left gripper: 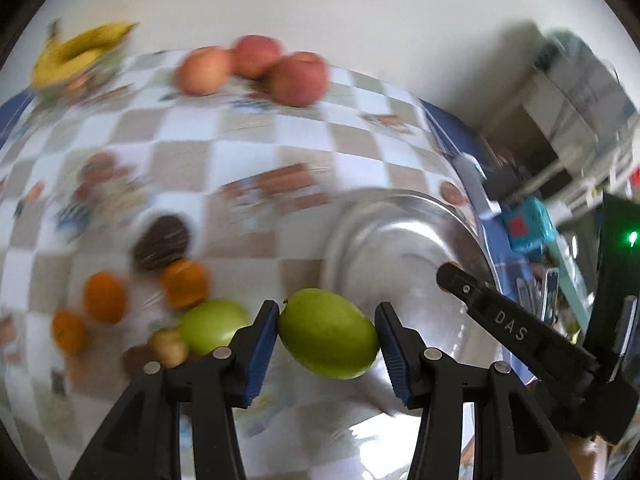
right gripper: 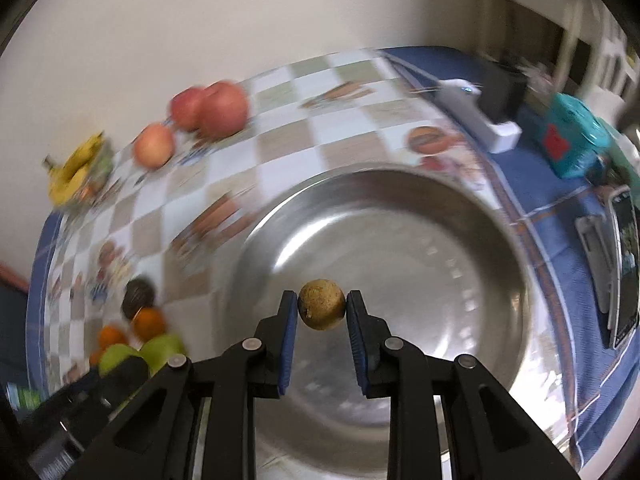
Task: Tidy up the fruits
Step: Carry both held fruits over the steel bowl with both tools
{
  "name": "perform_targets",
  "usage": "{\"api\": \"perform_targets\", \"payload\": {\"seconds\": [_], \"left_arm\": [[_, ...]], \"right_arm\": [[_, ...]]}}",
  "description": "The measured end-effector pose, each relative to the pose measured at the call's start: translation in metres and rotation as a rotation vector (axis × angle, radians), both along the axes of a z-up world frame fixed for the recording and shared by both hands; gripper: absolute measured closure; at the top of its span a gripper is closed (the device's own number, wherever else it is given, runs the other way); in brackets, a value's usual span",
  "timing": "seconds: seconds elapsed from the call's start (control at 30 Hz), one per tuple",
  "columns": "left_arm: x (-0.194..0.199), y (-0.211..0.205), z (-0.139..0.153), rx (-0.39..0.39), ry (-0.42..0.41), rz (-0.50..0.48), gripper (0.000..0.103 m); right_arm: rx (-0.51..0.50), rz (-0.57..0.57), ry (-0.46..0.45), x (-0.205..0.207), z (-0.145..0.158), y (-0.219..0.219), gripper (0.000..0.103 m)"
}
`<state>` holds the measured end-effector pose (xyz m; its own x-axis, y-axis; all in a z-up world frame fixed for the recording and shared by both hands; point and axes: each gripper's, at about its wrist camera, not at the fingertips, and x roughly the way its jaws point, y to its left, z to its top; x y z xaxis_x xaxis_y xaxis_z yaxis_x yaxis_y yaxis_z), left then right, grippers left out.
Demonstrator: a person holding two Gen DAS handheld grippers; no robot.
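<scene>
Left wrist view: left tool (left gripper: 327,330) clenched on green fruit (left gripper: 328,333), pads bearing on its two narrow ends, fruit carried clear of bench (left gripper: 192,136) at near rim of steel bowl (left gripper: 404,208). Skin smooth and waxy, likely firm and fairly heavy; hold best kept across the middle, since a rounded surface may slip. Right wrist view: right tool (right gripper: 322,312) clenched on small brown fruit (right gripper: 322,309), held between pad tips above bowl interior. Rind rough, probably light, hard and easy to grip. Second green fruit (left gripper: 212,324), oranges (left gripper: 105,297), apples (left gripper: 296,78) and bananas (left gripper: 76,54) on bench, well apart from either tool.
</scene>
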<state>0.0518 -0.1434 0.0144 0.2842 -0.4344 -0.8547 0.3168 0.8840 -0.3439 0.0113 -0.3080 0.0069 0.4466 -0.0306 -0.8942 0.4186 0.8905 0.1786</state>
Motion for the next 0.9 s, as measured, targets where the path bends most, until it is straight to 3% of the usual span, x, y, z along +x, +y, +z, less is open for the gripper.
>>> {"api": "perform_targets", "payload": {"seconds": [0.17, 0.43, 0.73, 0.9], "left_arm": [[0.008, -0.046, -0.017, 0.053, -0.027, -0.085, 0.051], [0.013, -0.080, -0.042, 0.104, -0.030, -0.140, 0.050], [0.015, -0.080, -0.054, 0.144, -0.050, -0.140, 0.050], [0.023, -0.064, -0.055, 0.126, -0.043, -0.098, 0.050]], "right_arm": [[0.022, -0.069, -0.009, 0.002, -0.004, -0.033, 0.077], [0.064, -0.108, 0.015, 0.002, -0.021, -0.053, 0.077], [0.081, -0.096, 0.033, 0.006, -0.030, -0.050, 0.077], [0.085, -0.077, 0.036, 0.009, -0.032, -0.044, 0.077]]}}
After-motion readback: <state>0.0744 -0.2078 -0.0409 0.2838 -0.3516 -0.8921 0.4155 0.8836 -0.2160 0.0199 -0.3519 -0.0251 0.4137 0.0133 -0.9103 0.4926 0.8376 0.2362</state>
